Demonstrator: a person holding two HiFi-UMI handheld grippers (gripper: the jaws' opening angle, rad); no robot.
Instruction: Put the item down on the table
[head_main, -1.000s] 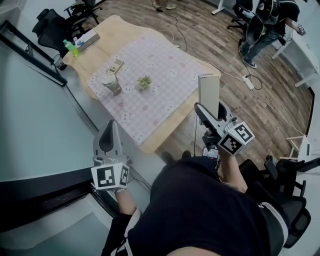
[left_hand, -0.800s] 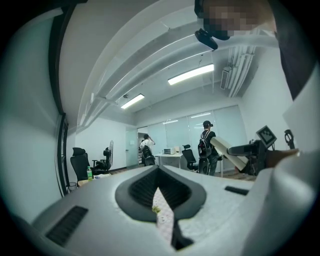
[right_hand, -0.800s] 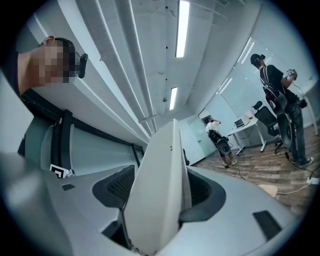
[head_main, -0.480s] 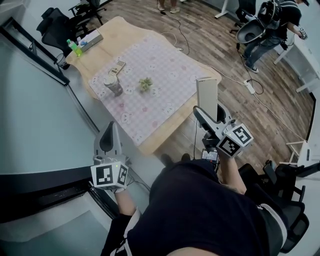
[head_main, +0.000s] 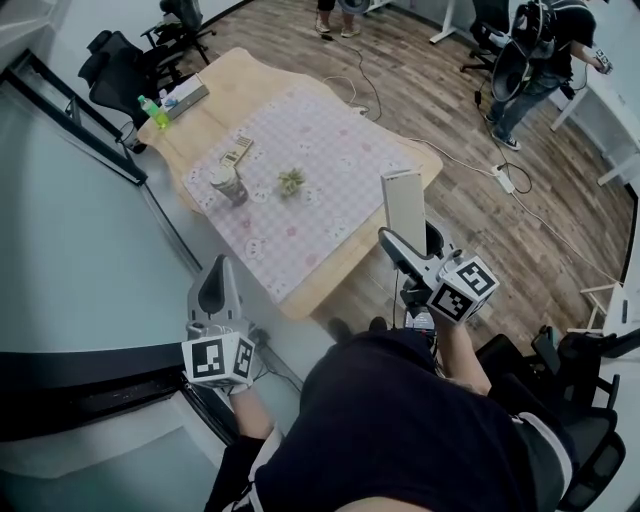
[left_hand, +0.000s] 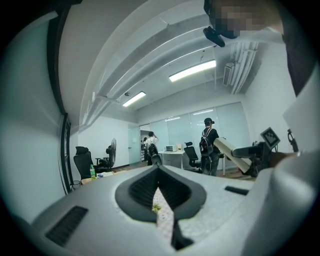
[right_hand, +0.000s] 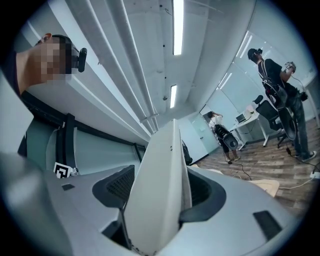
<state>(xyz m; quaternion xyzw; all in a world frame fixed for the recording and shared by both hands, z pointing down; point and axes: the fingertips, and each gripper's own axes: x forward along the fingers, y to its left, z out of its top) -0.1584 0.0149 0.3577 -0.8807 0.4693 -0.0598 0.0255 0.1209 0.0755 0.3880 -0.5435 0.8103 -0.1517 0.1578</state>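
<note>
Short of the surface (head_main: 245, 72), my right fingers (head_main: 396, 246) clamp a slim book (head_main: 403, 205) by its bottom edge, seemingly light and stiff; left fingers (head_main: 216, 285) closed, empty.

You're in an open office with a wood-plank floor (head_main: 480, 230). Ahead of you is a pale wooden table (head_main: 250, 72) under a pink checked cloth (head_main: 320, 190), with black office chairs (head_main: 120, 65) at its far end. A grey wall (head_main: 70, 230) is on your left. To the right are a white desk (head_main: 615, 110) and a power strip (head_main: 503, 180) on the floor. Ceiling light strips (left_hand: 192, 71) are lit. At the back are glass partitions (left_hand: 175, 131) and a standing fan (left_hand: 114, 148).
</note>
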